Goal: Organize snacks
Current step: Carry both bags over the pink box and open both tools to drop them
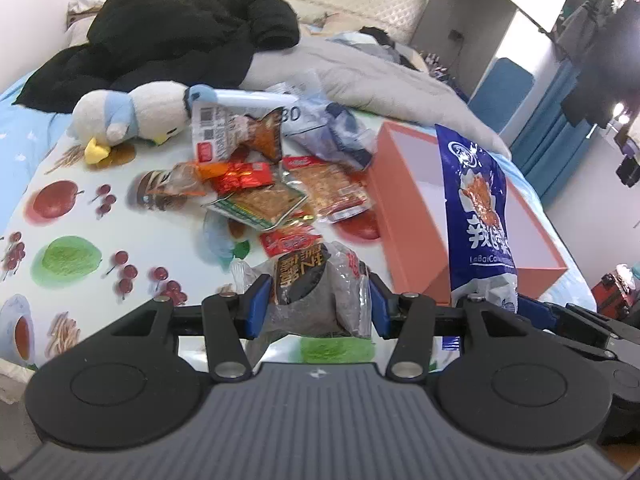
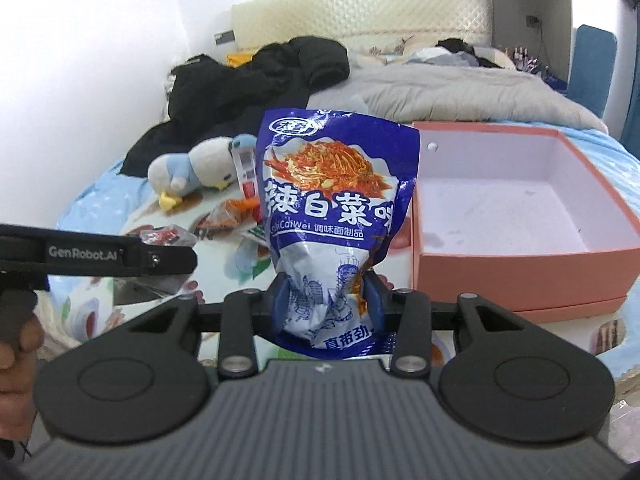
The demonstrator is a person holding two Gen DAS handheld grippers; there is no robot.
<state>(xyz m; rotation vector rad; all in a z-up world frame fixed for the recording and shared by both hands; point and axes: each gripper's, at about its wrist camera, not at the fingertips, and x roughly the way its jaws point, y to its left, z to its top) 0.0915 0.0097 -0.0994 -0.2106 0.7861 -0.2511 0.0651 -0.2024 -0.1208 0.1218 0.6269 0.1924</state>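
Right gripper (image 2: 328, 296) clamps blue kimchi-flavour pouch (image 2: 336, 200), held upright just left of empty pink box (image 2: 524, 272). Left gripper (image 1: 318, 304) pinches grey clear packet (image 1: 320, 292) near snack pile (image 1: 264, 192). Loading step, likely. Next: carry pouch over box, release.

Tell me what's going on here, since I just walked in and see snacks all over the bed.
A person is sorting snacks with two handheld grippers. The right gripper is clamped on a blue snack bag, held upright beside the open pink box, which holds nothing yet. The left gripper has its fingers around a clear packet with a black label. More snack packets lie on the fruit-print cloth.
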